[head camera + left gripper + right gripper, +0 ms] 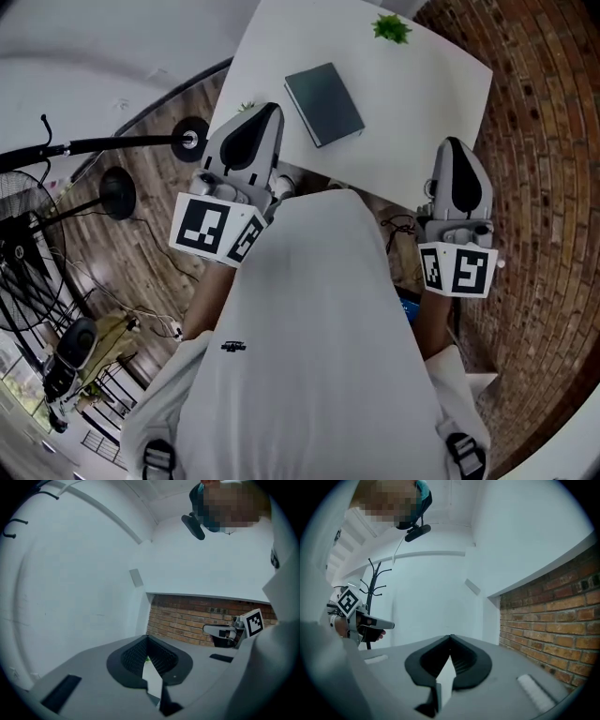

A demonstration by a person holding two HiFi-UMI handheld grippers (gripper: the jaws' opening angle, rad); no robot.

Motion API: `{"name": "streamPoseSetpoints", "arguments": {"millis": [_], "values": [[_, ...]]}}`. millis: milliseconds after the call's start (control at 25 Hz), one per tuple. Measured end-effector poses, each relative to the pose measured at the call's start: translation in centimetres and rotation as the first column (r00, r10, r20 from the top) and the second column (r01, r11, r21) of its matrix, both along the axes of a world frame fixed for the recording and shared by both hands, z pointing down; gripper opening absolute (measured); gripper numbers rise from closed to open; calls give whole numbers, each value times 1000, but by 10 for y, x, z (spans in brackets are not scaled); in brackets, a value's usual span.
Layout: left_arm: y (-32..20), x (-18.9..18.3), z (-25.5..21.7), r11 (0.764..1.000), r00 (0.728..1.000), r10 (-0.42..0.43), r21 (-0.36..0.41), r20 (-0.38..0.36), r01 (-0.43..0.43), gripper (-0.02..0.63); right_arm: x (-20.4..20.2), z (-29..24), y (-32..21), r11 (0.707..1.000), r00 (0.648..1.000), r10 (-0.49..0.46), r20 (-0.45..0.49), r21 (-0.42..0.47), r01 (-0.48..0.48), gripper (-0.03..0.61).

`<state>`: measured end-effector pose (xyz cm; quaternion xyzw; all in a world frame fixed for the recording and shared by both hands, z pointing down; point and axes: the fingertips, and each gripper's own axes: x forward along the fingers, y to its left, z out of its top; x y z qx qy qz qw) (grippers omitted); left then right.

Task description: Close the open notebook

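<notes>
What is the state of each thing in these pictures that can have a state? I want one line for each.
Notebook: closed, lying flat on the white table.
Left gripper: shut, holding nothing.
Right gripper: shut, holding nothing.

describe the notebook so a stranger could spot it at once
On the white table beside the brick wall lies the notebook, closed and flat. It is the dark grey-green rectangle, unlike the small leafy plant at the far edge.
</notes>
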<state>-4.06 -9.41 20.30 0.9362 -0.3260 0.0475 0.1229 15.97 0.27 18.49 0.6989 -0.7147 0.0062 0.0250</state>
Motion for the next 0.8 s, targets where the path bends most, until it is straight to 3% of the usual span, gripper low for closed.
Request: {"name": "streamPoseSetpoints", "arguments": {"millis": [800], "values": [[-4,0,2,1000,1000,14,-12,-8,-15,8,-20,-4,-17,1000,1000,-17,11,18,17,11]]}}
